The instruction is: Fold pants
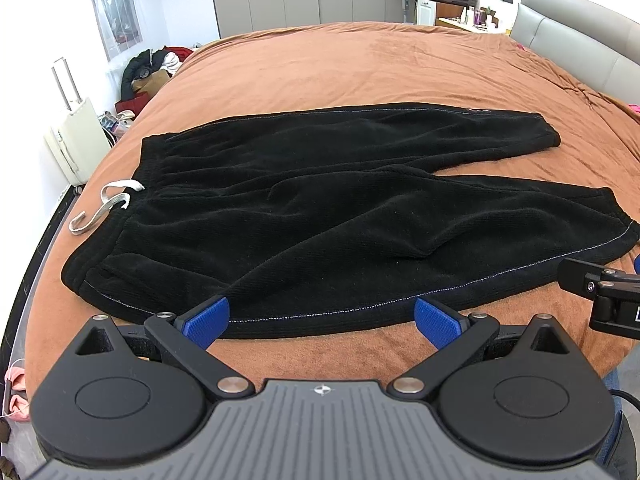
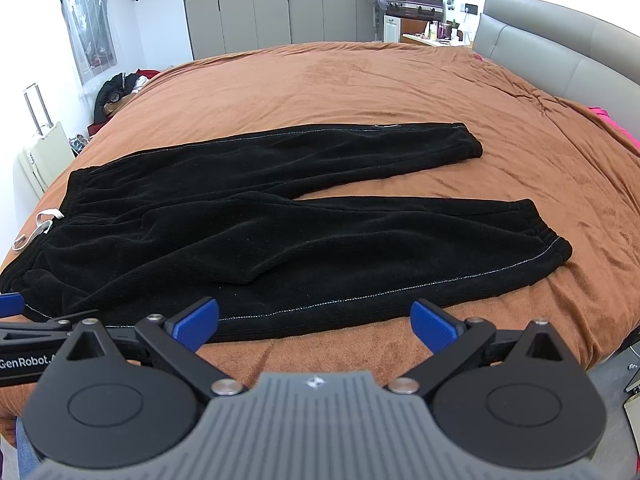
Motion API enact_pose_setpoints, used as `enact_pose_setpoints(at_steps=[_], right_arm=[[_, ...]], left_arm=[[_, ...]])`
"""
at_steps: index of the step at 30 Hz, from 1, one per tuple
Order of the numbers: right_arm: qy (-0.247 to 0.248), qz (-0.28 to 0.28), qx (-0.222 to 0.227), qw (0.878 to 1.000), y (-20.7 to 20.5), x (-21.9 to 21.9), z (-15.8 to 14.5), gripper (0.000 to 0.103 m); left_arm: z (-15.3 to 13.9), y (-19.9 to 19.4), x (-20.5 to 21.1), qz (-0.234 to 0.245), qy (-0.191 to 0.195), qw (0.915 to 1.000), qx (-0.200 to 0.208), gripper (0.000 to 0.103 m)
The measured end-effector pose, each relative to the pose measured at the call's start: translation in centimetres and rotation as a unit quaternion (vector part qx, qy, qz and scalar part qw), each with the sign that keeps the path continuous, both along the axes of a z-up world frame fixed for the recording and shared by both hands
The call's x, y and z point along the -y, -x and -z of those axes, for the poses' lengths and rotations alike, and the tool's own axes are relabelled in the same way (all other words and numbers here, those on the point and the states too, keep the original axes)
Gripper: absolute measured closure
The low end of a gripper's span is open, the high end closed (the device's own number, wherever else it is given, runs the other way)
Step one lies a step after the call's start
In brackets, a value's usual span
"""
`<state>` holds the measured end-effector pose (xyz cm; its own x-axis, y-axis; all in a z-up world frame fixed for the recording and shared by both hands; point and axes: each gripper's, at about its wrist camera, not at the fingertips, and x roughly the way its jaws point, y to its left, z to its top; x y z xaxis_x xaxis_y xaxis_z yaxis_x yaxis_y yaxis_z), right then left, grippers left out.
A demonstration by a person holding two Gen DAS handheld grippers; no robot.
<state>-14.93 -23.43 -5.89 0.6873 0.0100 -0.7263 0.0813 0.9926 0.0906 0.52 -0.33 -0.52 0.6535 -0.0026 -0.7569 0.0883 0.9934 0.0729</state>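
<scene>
Slippage threatens, I judge: black fleece pants [image 1: 320, 216] lie flat on the rust-brown bed [image 1: 360, 68], both left gripper [image 1: 322, 318] and right gripper [image 2: 315, 320] fingers apart at their near hem, where thick pile may bunch.

Black pants [image 1: 320, 208] flat on bed (legs splayed, unfolded)

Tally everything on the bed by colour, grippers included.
Black: 1, the pants
White: 1, the drawstring at the waistband
Blue-fingered grippers: 2, the left gripper and the right gripper
Total: 4
</scene>
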Motion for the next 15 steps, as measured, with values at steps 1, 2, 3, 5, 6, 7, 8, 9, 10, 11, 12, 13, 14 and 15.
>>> enact_pose_setpoints(at_steps=[1,2,3,5,6,7,8,9,10,11,12,13,14,15], right_arm=[[0.000,0.000,0.000,1.000,0.00,0.00,0.00,0.005],[0.000,0.000,0.000,1.000,0.00,0.00,0.02,0.005],[0.000,0.000,0.000,1.000,0.00,-0.01,0.01,0.005],[0.000,0.000,-0.001,1.000,-0.03,0.02,0.10,0.005],[0.000,0.000,-0.001,1.000,-0.04,0.00,0.09,0.005],[0.000,0.000,-0.001,1.000,-0.04,0.01,0.09,0.005],[0.000,0.000,-0.001,1.000,-0.05,0.03,0.10,0.005],[0.000,0.000,-0.001,1.000,-0.07,0.06,0.11,0.005],[0.000,0.000,-0.001,1.000,-0.05,0.07,0.11,0.005],[-0.001,0.000,-0.001,1.000,-0.03,0.04,0.11,0.005],[-0.001,0.000,-0.001,1.000,-0.03,0.02,0.11,0.005],[0.000,0.000,-0.001,1.000,-0.04,0.02,0.11,0.005],[0.000,0.000,-0.001,1.000,-0.05,0.03,0.11,0.005],[0.000,0.000,-0.001,1.000,-0.08,0.05,0.16,0.005]], left_arm=[[0.00,0.00,0.00,0.000,0.000,1.0000,0.000,0.000],[0.01,0.01,0.00,0.000,0.000,1.0000,0.000,0.000],[0.00,0.01,0.00,0.000,0.000,1.0000,0.000,0.000],[0.07,0.04,-0.01,0.000,0.001,1.0000,0.000,0.000],[0.06,0.03,-0.02,0.000,0.000,1.0000,0.000,0.000],[0.06,0.03,-0.02,0.000,0.001,1.0000,0.000,0.000],[0.07,0.03,-0.02,0.000,0.001,1.0000,0.000,0.000],[0.11,0.02,-0.01,0.000,0.001,1.0000,0.000,0.000],[0.16,0.03,-0.01,0.000,0.001,1.0000,0.001,0.000],[0.12,0.02,-0.02,0.000,0.001,1.0000,0.000,0.000],[0.11,0.02,-0.02,0.000,0.001,1.0000,0.000,0.000],[0.16,0.02,-0.01,0.000,0.001,1.0000,0.000,0.000],[0.11,0.01,-0.01,0.001,0.001,1.0000,0.000,0.000],[0.15,0.02,0.06,0.001,0.001,1.0000,0.000,0.000]])
